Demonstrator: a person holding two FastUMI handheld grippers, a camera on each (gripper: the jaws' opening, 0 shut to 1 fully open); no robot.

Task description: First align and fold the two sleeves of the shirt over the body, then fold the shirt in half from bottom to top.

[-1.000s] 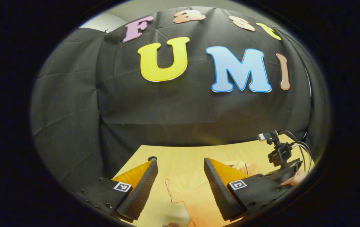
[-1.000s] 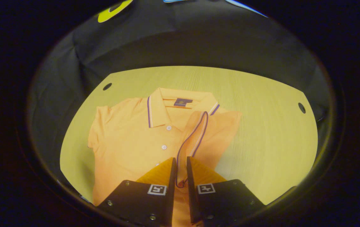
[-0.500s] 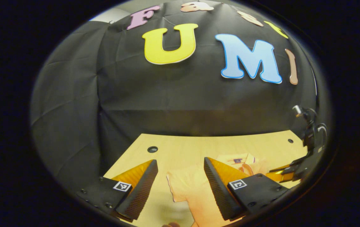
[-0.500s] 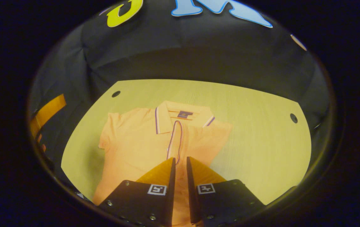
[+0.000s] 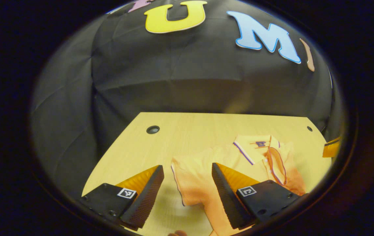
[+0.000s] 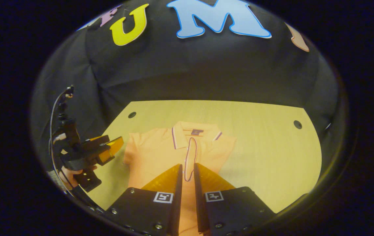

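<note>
Sleeve-folding stage, to judge by the cloth: one sleeve in, one out. Spread face up and flat on the pale wooden table (image 6: 265, 137), collar toward the booth wall: an orange short-sleeved polo shirt (image 6: 154, 154) with purple-and-white trim. Right sleeve (image 6: 191, 154) turned in over the body, trimmed cuff down along the button placket. Left sleeve (image 5: 187, 183) laid out flat to the side, clear of the body.

Right hand-held gripper (image 6: 187, 170) held above the lower chest, fingers drawn nearly together with only a narrow slot between. Probably pinched nothing, since the left gripper view showed the folded sleeve lying flat and that gripper's tip well off to the side. Left hand-held gripper (image 5: 187, 166) spread wide above the outstretched sleeve, gripping nothing.

Next, in all likelihood: down to that sleeve's cuff, a firm pinch, then a carry across to lie beside the folded one without dragging the body askew. Bottom hem out of sight.
</note>
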